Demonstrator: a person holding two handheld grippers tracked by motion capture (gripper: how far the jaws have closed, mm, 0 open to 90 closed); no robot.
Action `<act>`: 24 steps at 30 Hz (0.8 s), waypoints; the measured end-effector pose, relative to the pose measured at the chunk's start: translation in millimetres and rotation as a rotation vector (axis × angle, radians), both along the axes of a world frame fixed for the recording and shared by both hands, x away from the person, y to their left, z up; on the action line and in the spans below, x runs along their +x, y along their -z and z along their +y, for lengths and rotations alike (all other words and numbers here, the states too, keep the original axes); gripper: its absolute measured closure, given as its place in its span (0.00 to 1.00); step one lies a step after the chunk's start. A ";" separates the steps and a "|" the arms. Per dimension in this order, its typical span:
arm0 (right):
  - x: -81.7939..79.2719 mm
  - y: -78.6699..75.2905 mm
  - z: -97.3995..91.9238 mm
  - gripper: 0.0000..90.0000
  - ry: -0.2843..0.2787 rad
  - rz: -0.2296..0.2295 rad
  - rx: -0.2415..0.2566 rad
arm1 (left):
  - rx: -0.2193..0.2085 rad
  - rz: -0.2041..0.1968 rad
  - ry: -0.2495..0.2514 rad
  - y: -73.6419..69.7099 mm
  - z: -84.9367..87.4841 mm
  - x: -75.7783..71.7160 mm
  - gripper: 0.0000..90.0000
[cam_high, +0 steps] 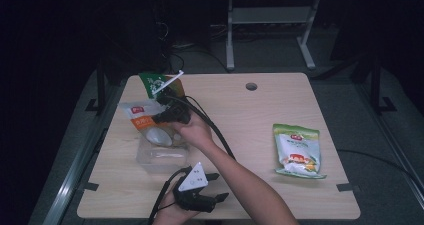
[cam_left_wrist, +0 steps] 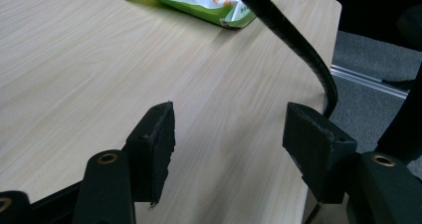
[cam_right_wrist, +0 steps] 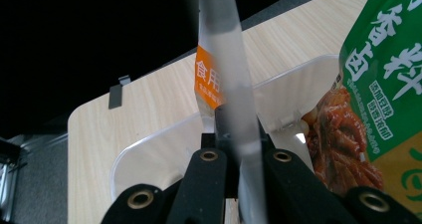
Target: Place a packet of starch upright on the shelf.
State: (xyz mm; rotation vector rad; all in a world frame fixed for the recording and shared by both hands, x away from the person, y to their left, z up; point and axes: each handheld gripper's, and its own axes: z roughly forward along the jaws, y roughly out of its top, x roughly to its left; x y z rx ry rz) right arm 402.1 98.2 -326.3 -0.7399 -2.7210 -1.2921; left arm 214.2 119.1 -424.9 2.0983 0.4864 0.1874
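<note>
White-and-orange glossy pouch [cam_right_wrist: 219, 69] is clamped edge-on by the right tongs [cam_right_wrist: 244, 139], held over a clear plastic tub [cam_right_wrist: 149, 154] at the desk's [cam_high: 260, 115] left. Green pouch [cam_right_wrist: 378, 84] just beside. Left tongs [cam_left_wrist: 229, 139] held apart, empty.

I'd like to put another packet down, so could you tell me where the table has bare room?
The widest bare patch lies mid-table, between the right gripper and the green packet, back to the round hole. The near-right edge under that packet is also free. The left is crowded: clear tub, orange packet, green pouch, and the left gripper.
</note>
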 end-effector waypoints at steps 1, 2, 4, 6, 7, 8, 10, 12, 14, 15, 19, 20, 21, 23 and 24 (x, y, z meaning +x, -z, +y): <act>-0.2 1.8 0.1 1.00 0.005 -0.002 0.005 | 0.001 -0.001 0.001 -0.1 0.1 -0.1 0.41; -1.4 3.6 0.5 1.00 0.017 0.007 0.009 | -0.005 0.001 -0.001 0.1 -0.3 -0.5 0.41; -2.6 10.1 0.1 1.00 0.026 0.000 0.019 | -0.002 0.000 0.002 0.0 -0.5 -0.9 0.41; -3.3 14.4 -1.1 1.00 0.037 0.005 0.034 | -0.004 0.003 0.001 0.5 -1.4 -1.5 0.41; -3.5 15.2 -2.3 1.00 0.047 0.014 0.044 | -0.003 0.003 0.002 0.6 -1.7 -1.6 0.41; -3.0 16.0 -3.1 1.00 0.052 0.014 0.054 | -0.003 0.003 0.002 0.6 -1.9 -1.6 0.41; -3.2 16.9 -3.4 1.00 0.061 0.009 0.047 | 0.001 -0.004 0.006 0.6 -1.9 -1.3 0.41; -3.3 20.5 -2.6 1.00 0.058 0.008 0.032 | 0.001 -0.004 0.007 0.6 -2.0 -1.3 0.41; -3.0 25.9 -3.7 1.00 0.054 0.013 0.032 | 0.004 -0.004 0.007 0.2 -1.8 -1.5 0.41; -2.2 27.0 -4.9 1.00 0.049 0.018 0.040 | 0.004 -0.005 0.007 0.2 -1.7 -1.6 0.41; -1.6 29.0 -7.9 1.00 0.030 -0.003 0.038 | 0.004 -0.003 0.006 0.8 -2.3 -1.9 0.41; -2.0 29.0 -8.1 1.00 0.022 -0.006 0.034 | 0.004 -0.004 0.006 0.8 -2.3 -1.8 0.41; -3.2 28.1 -7.8 1.00 0.022 0.001 0.034 | 0.003 -0.005 0.006 0.7 -2.1 -1.5 0.41; -2.5 28.8 -8.2 1.00 0.017 -0.012 0.029 | 0.003 -0.005 0.001 0.6 -1.6 -1.1 0.41; -0.9 29.9 -9.1 1.00 0.006 -0.023 0.029 | 0.005 -0.005 -0.002 0.5 -1.0 -0.7 0.41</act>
